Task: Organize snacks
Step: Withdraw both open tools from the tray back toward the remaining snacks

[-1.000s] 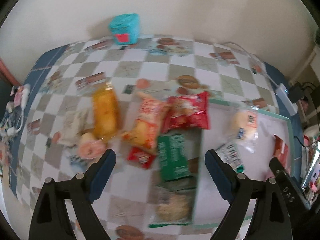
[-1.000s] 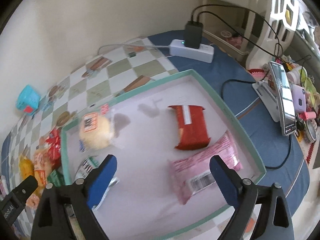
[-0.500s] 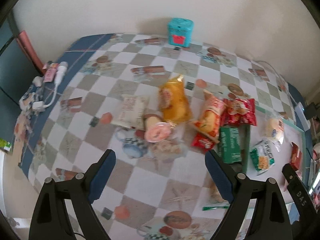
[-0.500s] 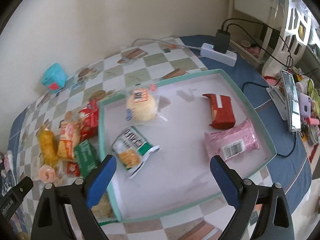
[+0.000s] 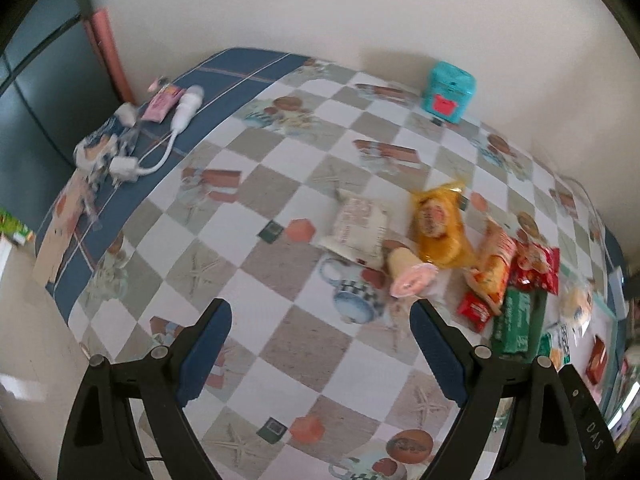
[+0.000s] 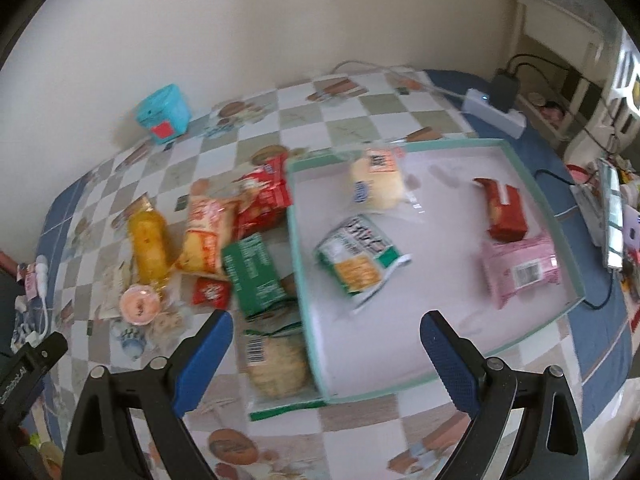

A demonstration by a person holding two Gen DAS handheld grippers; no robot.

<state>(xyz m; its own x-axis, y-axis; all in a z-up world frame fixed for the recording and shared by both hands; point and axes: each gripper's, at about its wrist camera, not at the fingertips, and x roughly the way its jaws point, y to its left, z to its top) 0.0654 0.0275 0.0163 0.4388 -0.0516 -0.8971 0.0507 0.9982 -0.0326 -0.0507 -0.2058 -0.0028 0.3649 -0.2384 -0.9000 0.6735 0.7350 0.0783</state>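
Both my tongs stand wide apart, gripping nothing: left tongs (image 5: 320, 344) over bare checkered tabletop (image 5: 280, 240), right tongs (image 6: 326, 344) over the near edge of the teal-rimmed tray (image 6: 298, 264). Beyond, four packets lie in the tray, among them a green cracker packet (image 6: 356, 260); a snack pile (image 6: 208, 236) sits left of it. Farthest, a teal tin (image 6: 162, 119) stands by the wall.

Blurred print, clipped edges, buried packets

Wording on green packet (image 6: 360, 254) and pink packet (image 6: 520, 270) smeared beyond reading; small red packet (image 6: 211, 292) half buried under orange bag (image 6: 206, 236); tray (image 5: 610, 314) cut off at frame edge in left wrist view.
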